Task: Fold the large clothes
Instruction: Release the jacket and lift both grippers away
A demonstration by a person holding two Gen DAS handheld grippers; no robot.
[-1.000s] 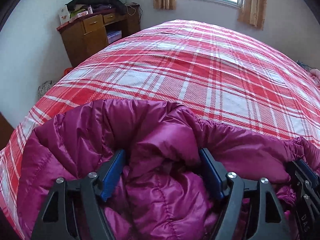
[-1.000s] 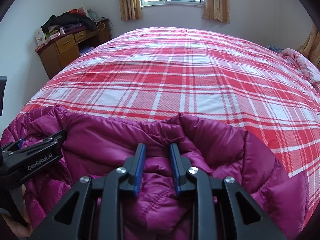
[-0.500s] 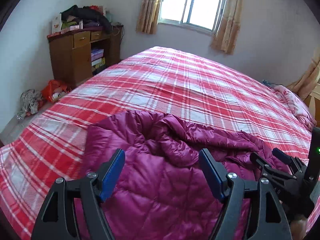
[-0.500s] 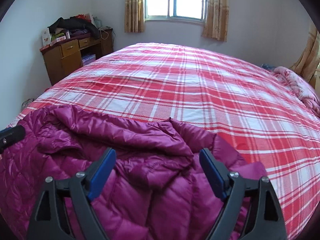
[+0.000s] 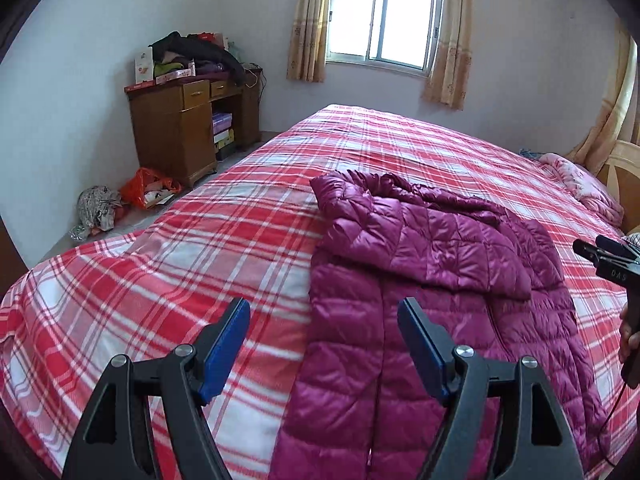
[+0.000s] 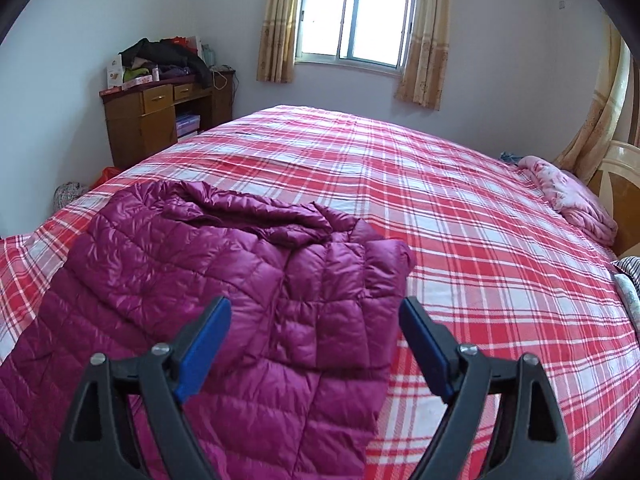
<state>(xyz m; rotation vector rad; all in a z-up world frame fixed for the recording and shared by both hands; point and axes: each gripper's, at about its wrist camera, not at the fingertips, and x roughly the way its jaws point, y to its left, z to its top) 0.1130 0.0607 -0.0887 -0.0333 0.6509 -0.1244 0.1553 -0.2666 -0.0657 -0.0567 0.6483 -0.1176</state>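
We are holding the left gripper [image 5: 322, 316] above the near left edge of the magenta quilted down jacket [image 5: 432, 280], jaws standing wide apart with nothing between the blue pads. We are holding the right gripper [image 6: 314, 314] above the jacket's near right edge, jaws likewise spread wide and gripping nothing. The jacket is lying flat on the red plaid bedspread [image 6: 460, 216], its upper part folded down over the body; beyond the jacket to the left, a wooden desk [image 5: 180, 128] is standing against the wall.
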